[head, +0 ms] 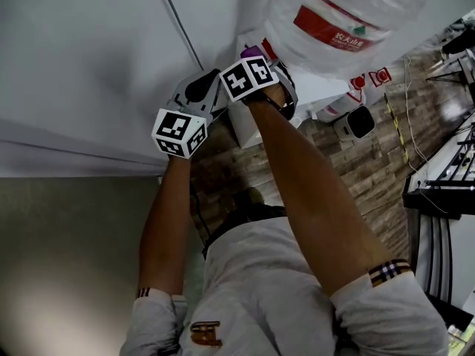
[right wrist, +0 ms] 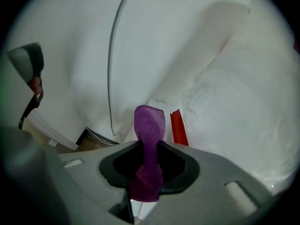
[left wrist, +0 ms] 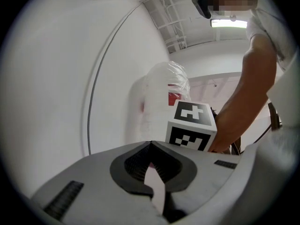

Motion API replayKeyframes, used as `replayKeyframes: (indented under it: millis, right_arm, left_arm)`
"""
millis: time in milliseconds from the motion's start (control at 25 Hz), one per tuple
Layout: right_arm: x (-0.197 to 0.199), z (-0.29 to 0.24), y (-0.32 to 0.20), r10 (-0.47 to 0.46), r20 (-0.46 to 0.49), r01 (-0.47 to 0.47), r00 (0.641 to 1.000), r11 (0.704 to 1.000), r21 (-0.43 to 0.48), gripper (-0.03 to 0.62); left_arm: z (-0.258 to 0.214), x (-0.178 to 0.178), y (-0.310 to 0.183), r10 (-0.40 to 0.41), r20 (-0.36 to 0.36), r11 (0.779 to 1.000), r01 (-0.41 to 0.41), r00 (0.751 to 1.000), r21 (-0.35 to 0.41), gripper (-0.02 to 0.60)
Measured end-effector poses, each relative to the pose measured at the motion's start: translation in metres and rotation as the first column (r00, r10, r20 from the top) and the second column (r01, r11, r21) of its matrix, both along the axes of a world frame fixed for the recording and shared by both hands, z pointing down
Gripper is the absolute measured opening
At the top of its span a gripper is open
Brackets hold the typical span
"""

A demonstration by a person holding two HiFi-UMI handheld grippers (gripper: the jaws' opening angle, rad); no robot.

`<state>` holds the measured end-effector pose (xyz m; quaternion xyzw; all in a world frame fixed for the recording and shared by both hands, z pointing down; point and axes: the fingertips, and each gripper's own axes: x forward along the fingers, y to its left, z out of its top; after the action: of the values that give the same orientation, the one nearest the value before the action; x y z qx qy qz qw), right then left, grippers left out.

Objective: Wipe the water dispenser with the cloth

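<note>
The water dispenser has a white body (head: pixel 315 87) with a clear bottle (head: pixel 338 13) bearing a red label on top. It stands against the wall, at the top right of the head view. My right gripper (head: pixel 257 53) is up against the dispenser's left side, just below the bottle. It is shut on a purple cloth (right wrist: pixel 149 125) that sticks out past the jaws toward the bottle (right wrist: pixel 234 102). My left gripper (head: pixel 202 89) hangs just left of it near the wall, jaws closed with nothing held (left wrist: pixel 150 144). The bottle (left wrist: pixel 161 100) shows blurred beyond it.
A white wall (head: pixel 89 65) with a thin vertical cable (head: pixel 182 28) runs left of the dispenser. A small white device with a dark face (head: pixel 358 122) stands on the wooden floor (head: pixel 371 169). Black racking and cables (head: pixel 445 176) line the right edge.
</note>
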<state>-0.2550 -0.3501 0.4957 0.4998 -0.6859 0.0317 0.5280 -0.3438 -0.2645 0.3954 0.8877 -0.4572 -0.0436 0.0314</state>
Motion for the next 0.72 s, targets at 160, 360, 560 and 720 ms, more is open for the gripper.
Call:
replayKeyframes:
  millis: [160,360,560,720]
  right_arm:
    - [0.007,-0.001,0.015,-0.019,0.022,0.019,1.000,1.000,-0.002,0.094]
    - [0.014,-0.002,0.038,-0.041,0.061,0.041,0.997,0.999,0.001,0.094]
    - [0.028,-0.003,0.060,-0.051,0.125,0.052,0.991,0.999,0.000,0.095]
    - [0.038,-0.005,0.076,-0.053,0.175,0.054,0.983,0.999,0.000,0.095]
  left_arm:
    - [-0.001,0.011,0.006,0.015,0.004,1.000,-0.015,1.000,-0.004,-0.002]
    - [0.002,0.026,0.017,0.034,-0.001,0.999,-0.034,0.999,-0.017,-0.002]
    - [0.005,0.041,0.026,0.056,0.000,0.998,-0.056,0.998,-0.023,-0.002]
    - [0.005,0.049,0.033,0.067,-0.005,0.997,-0.067,0.998,-0.022,-0.002]
